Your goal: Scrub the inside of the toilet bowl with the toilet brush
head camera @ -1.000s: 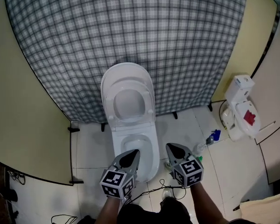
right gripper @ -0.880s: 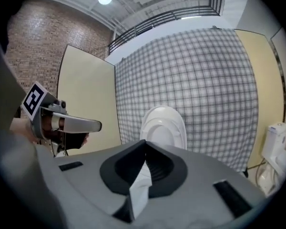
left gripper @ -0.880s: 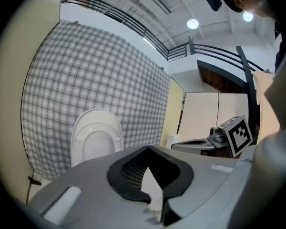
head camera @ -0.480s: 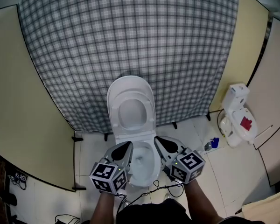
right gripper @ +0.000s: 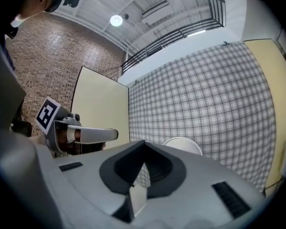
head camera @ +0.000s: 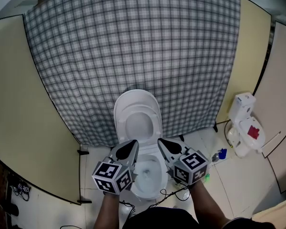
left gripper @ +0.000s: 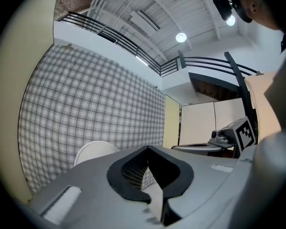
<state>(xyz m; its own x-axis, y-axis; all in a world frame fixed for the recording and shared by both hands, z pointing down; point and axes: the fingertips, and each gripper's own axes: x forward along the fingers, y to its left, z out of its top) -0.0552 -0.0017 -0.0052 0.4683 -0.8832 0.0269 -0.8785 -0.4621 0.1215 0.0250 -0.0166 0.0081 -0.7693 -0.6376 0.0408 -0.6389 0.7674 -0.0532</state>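
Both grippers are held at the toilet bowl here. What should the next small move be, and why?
Probably swing the right gripper toward the small items on the floor right of the toilet and open it: it and the left gripper are shut and empty, the seat is already up, and no brush is held. The brush itself I cannot make out.

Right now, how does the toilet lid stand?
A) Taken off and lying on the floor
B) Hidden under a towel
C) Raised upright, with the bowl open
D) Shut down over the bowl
C. In the head view the toilet lid stands raised in front of the checked curtain, and the open toilet bowl shows below it.
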